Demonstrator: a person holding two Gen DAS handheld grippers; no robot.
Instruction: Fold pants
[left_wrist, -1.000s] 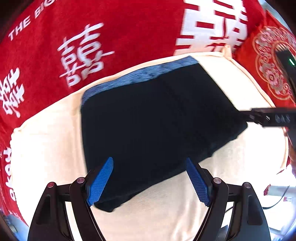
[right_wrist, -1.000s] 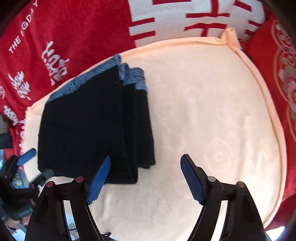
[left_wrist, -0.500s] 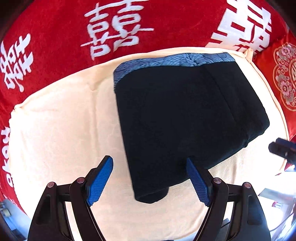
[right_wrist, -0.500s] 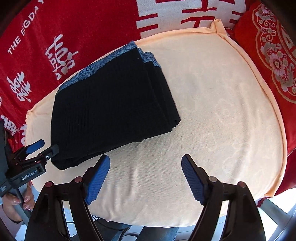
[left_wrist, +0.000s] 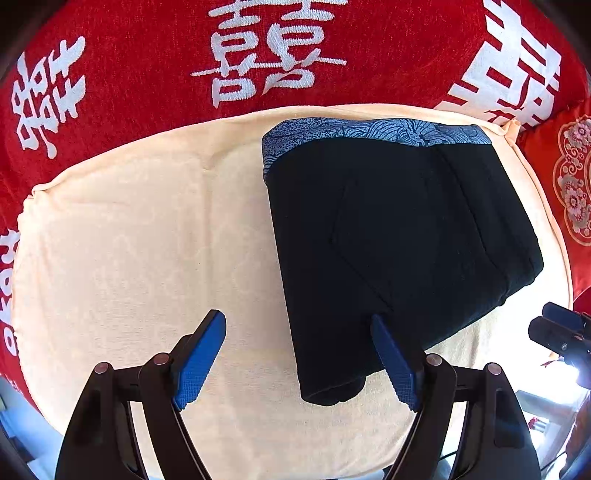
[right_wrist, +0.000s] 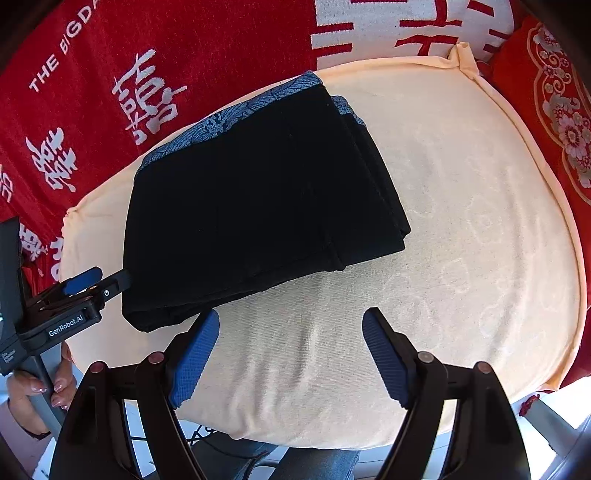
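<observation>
the folded pants (left_wrist: 388, 236) are seen ahead of the left gripper (left_wrist: 299, 363), nearer than the right gripper (right_wrist: 291, 354); both are held open, empty

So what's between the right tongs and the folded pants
Only bare cream cushion cover. In the right wrist view the open right tongs hang just off the pants' near edge, with nothing else in that gap.

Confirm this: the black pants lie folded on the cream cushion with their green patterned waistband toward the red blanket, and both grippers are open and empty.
One detail is wrong: the waistband is blue, not green, as the left wrist view shows. The rest holds: the black pants lie folded on the cream cushion, waistband toward the red blanket, and the left gripper and right gripper are open and empty.
</observation>
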